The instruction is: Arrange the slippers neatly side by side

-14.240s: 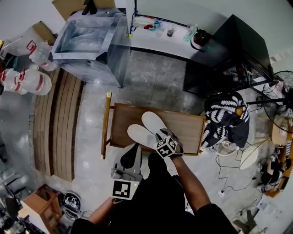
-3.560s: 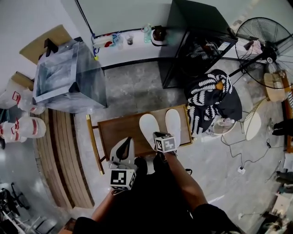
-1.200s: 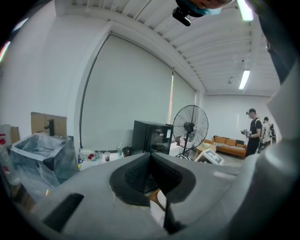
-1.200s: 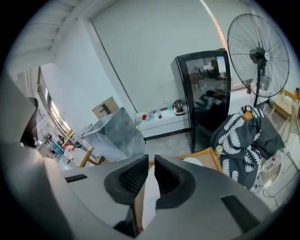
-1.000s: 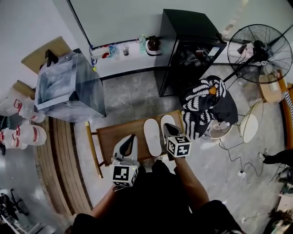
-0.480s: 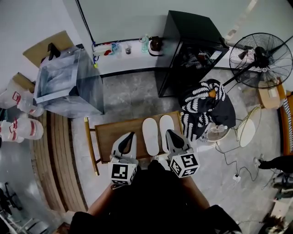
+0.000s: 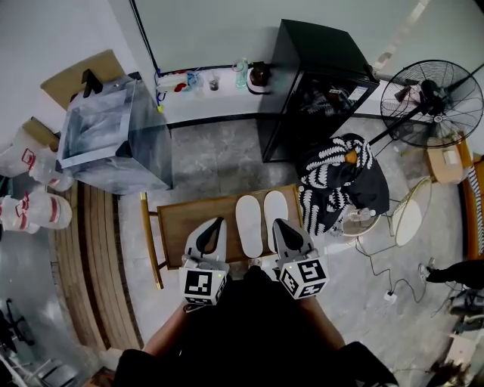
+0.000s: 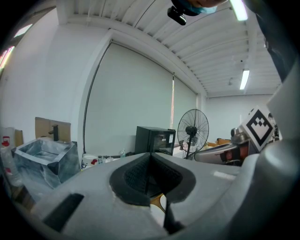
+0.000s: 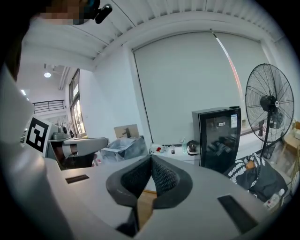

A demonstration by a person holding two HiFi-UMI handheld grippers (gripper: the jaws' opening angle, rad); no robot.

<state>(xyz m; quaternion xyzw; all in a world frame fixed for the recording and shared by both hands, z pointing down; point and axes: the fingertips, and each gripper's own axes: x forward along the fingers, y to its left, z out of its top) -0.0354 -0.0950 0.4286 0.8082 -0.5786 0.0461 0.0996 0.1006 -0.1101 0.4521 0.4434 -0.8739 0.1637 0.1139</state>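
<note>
Slippers [image 7: 249,224], white and flat, lie parallel between left tongs [image 7: 218,224] and right tongs [image 7: 277,225], both pressed together, empty; a stray sweep could skew them.

- The left gripper [image 7: 218,222] is a pale grey tapered shell with a black oval inset on top.
- The right gripper [image 7: 277,222] has the same grey shell, with a dark strip along its top.
- The left cube [image 7: 201,286] and right cube [image 7: 304,277] are white with black square markers.
- The fingers [image 8: 133,176] are grey outside and lined with black ribbed pads.
- The clothing [image 7: 249,332] is black.
- A small black camera [image 9: 102,11] sits at the head.
</note>
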